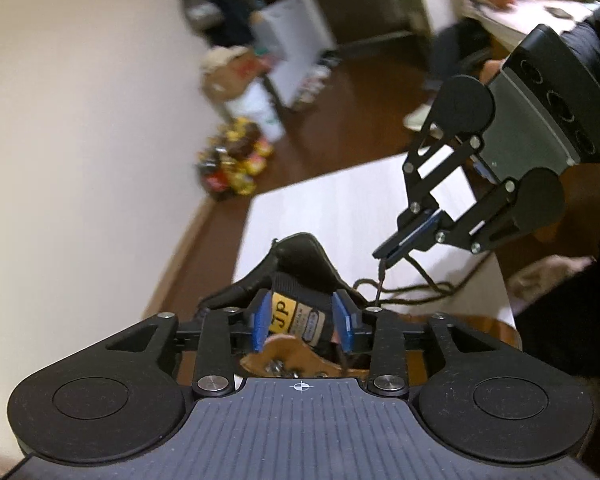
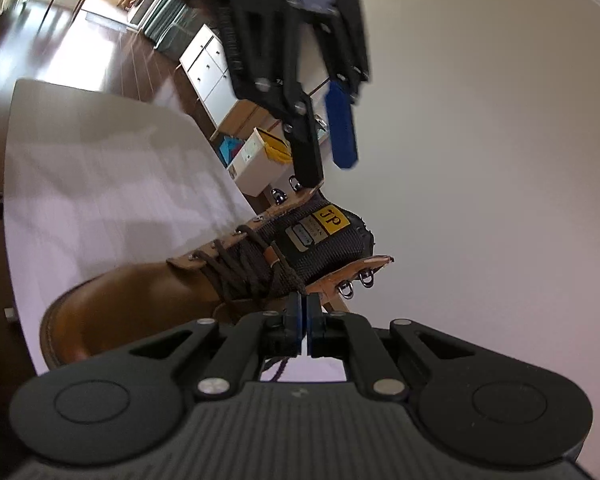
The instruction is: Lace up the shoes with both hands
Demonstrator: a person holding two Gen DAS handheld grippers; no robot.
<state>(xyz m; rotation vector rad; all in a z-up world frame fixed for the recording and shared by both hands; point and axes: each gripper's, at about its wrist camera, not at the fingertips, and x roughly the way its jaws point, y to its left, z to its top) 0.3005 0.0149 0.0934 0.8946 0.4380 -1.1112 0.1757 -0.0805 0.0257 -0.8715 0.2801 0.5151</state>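
A single brown leather boot (image 2: 140,296) stands on the white table (image 2: 100,168), its smooth toe cap closest to the right wrist camera and its dark woven tongue (image 2: 320,236) rising behind. Dark brown lace (image 2: 240,268) crisscrosses the lower eyelets; four metal hooks show on the tan flaps, two on each side, all unlaced. The tongue carries a yellow patch reading "JP" (image 2: 330,216) and two smaller oval labels too small to read.

The right gripper (image 2: 304,312) is pressed closed on a strand of the lace, with the copper-tipped end hanging below its tips in the left wrist view. The left gripper (image 1: 304,320) hangs over the boot's collar with its blue pads (image 1: 260,320) parted and nothing between them.

Beyond the table lie dark wood flooring, white cabinets and a seated person, blurred.
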